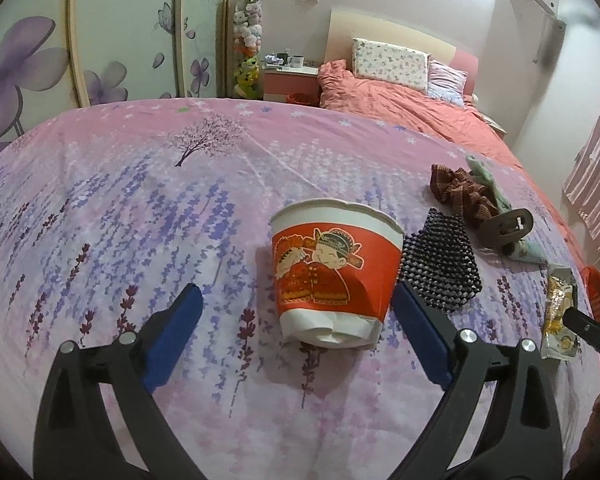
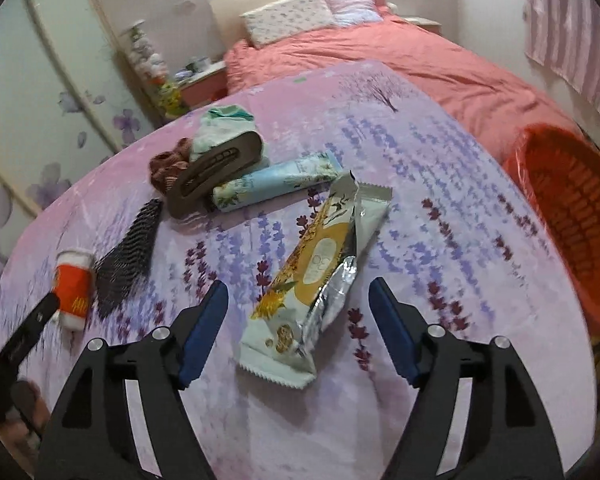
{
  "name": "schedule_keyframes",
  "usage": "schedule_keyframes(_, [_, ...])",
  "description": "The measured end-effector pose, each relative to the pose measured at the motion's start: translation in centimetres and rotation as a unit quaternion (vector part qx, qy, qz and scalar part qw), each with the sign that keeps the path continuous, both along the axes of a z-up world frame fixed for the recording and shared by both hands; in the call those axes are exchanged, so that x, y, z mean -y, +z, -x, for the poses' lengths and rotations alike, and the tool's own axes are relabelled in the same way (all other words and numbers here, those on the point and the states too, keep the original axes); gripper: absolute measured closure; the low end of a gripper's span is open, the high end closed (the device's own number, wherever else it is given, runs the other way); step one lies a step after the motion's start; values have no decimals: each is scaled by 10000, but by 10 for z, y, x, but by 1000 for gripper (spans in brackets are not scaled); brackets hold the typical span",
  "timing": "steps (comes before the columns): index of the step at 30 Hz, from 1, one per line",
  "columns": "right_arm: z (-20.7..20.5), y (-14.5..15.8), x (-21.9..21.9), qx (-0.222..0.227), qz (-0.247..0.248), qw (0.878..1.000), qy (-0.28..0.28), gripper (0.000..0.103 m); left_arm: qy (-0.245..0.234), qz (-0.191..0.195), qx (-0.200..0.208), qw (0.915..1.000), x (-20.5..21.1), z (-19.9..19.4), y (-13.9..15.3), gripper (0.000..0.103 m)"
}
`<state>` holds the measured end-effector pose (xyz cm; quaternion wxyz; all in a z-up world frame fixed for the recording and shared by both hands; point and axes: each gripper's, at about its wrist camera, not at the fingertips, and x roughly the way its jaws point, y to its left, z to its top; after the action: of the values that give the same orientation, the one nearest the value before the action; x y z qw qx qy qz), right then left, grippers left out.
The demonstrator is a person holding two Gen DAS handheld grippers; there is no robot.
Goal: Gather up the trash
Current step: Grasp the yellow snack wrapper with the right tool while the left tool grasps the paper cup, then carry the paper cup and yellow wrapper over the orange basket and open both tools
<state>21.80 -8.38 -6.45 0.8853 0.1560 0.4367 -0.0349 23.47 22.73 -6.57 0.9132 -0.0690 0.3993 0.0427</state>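
Tongs (image 1: 296,312) around crumpled red cup (image 1: 334,272)

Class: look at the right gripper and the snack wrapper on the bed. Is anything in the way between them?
Nothing visible. The right gripper is open, and the wrapper lies flat on the bedspread between its fingers.

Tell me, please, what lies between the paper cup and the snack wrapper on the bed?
A dark beaded mat lies beside the paper cup, then bare sheet up to the snack wrapper, in the right wrist view.

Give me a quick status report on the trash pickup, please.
Left gripper open around crushed paper cup. Right gripper open over empty wrapper. Nothing blocking either.
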Motion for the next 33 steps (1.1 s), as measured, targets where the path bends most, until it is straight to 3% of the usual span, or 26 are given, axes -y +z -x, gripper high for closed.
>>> schedule_keyframes(6, [-9, -12, -8, -77, 484, 9986, -208, 34, 28, -113, -101, 9999, 9, -9, -6, 9])
schedule_keyframes(8, [-4, -12, -9, -14, 658, 9977, -129, 47, 21, -213, -129, 9997, 13, -12, -9, 9])
schedule_keyframes(11, [3, -12, 1, 117, 611, 9980, -54, 57, -74, -259, -177, 9995, 17, -17, -14, 16])
schedule_keyframes(15, [6, -12, 4, 156, 587, 9982, -2, 58, -131, -250, -336, 9990, 21, -23, -20, 30])
schedule_keyframes(18, [9, -12, 4, 224, 605, 9979, 79, 61, -61, -188, -346, 9992, 18, -24, -21, 32])
schedule_keyframes(23, [14, -11, 17, 281, 397, 9987, 172, 84, -55, -214, -258, 9994, 13, -21, -19, 33])
schedule_keyframes(33, [35, 11, 25, 565, 510, 9965, 348, 89, -141, -326, 56, 9994, 19, 1, 11, 33])
